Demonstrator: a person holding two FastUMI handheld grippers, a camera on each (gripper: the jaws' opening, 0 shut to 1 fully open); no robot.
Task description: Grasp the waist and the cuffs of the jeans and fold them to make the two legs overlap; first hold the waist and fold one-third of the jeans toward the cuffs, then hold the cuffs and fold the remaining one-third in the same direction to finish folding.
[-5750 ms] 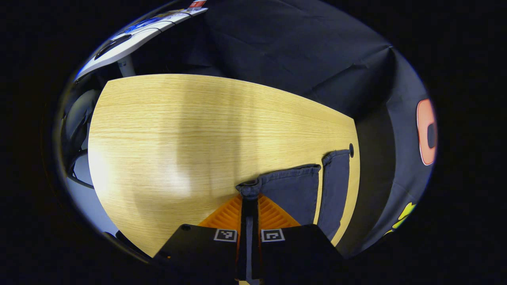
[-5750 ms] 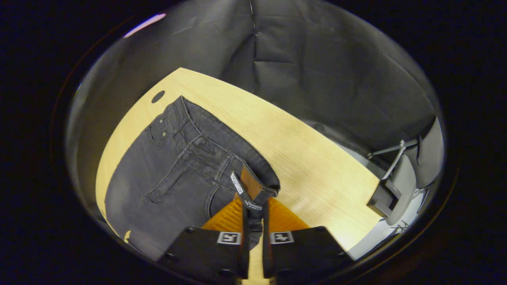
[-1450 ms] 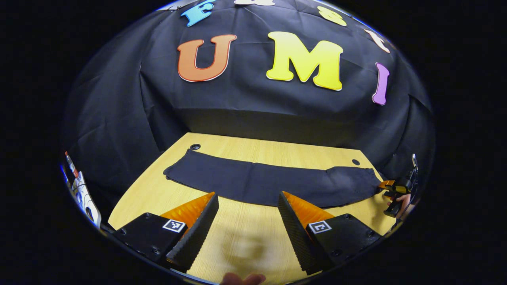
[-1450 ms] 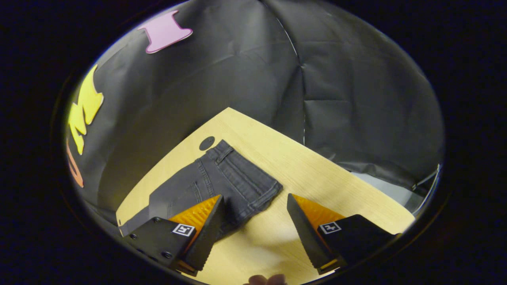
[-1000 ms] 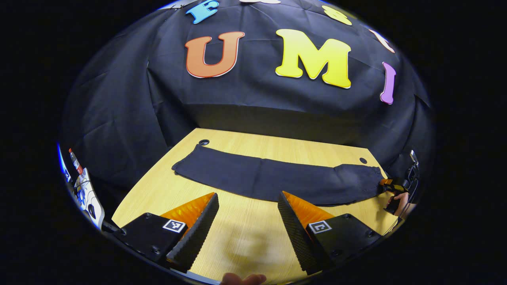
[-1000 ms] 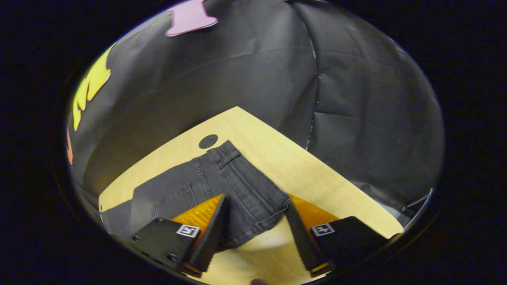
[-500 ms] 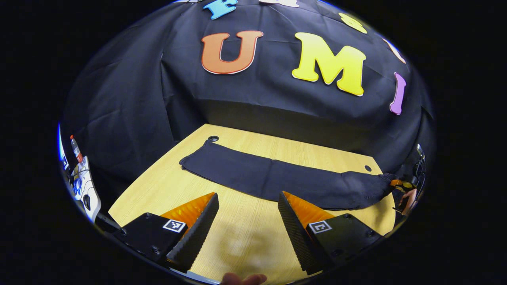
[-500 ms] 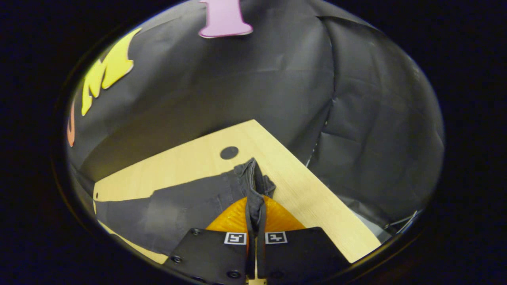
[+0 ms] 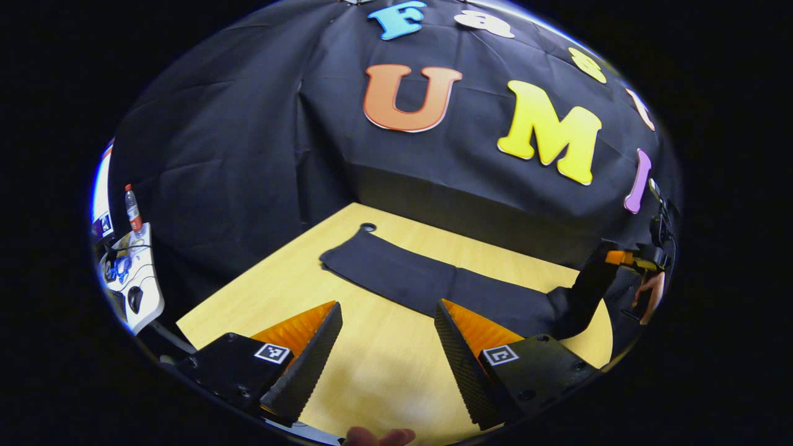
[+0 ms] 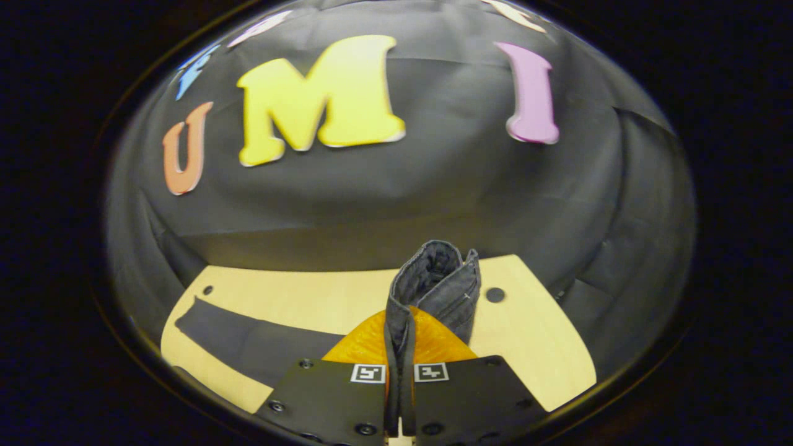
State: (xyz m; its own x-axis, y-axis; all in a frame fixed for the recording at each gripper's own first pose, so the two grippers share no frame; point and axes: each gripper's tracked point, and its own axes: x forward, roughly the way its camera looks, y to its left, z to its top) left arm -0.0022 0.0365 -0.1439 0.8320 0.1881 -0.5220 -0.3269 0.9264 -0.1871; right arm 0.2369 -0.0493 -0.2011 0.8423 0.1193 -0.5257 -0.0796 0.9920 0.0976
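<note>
Jeans (image 9: 433,285) are laid out in a long dark strip across the far half of the wooden table (image 9: 372,371), legs already stacked on each other afaict, cuffs end sitting right by a small round hole (image 9: 368,227) near the far-left corner in the left gripper view. Waist (image 10: 437,279) end is up off the table, pinched in the right gripper (image 10: 399,347): both fingers pressed together on the denim, w/ the waistband bunched and sticking up above the tips in the right gripper view. From the left gripper view you can see that same right gripper (image 9: 622,259) way off at the right edge w/ a hand (image 9: 650,291) on it, and the fabric rising from the table up to it like a steep ramp. Rest of the jeans lies flat on the wood. Left gripper (image 9: 387,347) is hanging over the near side of the table, fingers spread wide, nothing between them, well apart from the jeans. A bit of fingertip (image 9: 378,437) pokes in at the bottom of that view. Another round hole (image 10: 495,295) in the table is just beside the lifted waist in the right gripper view. Off to the left, past the table edge, there's a white desk (image 9: 133,279) w/ a bottle (image 9: 131,207) and some clutter on it, too small to make out.
</note>
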